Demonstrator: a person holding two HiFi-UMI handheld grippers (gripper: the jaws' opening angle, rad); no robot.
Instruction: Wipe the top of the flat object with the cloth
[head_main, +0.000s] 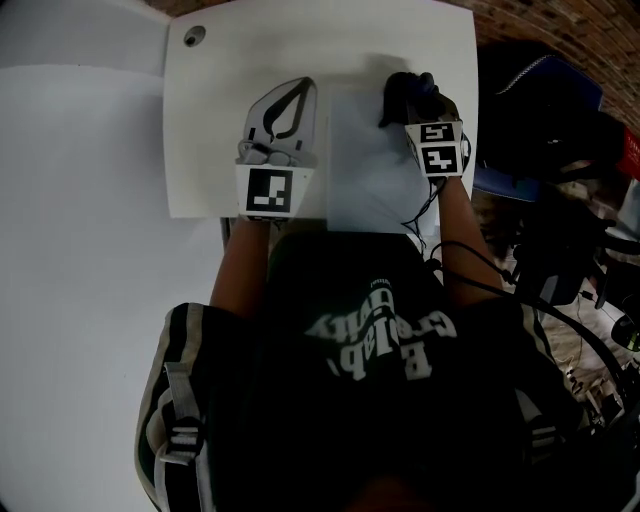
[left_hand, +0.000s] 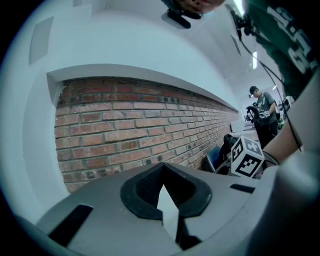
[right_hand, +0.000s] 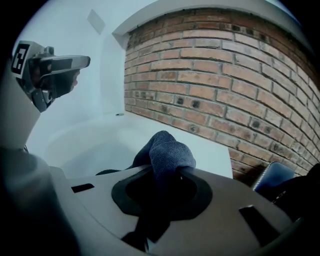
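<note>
Head view: the left gripper, jaws together at the tips, lies on the white table just beside the flat white sheet. The right gripper holds a dark cloth at the sheet's far edge.

Left gripper view: a white sliver between the closed jaws cannot be identified.

Right gripper view: the jaws are clamped on the cloth.

Wiping seems barely begun, and most of the sheet is left.

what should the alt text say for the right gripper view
The right hand-held gripper is shut on a bunched dark blue cloth, which rises from between its jaws above a white table. A red brick wall runs behind, and the left hand-held gripper shows at the upper left.
</note>
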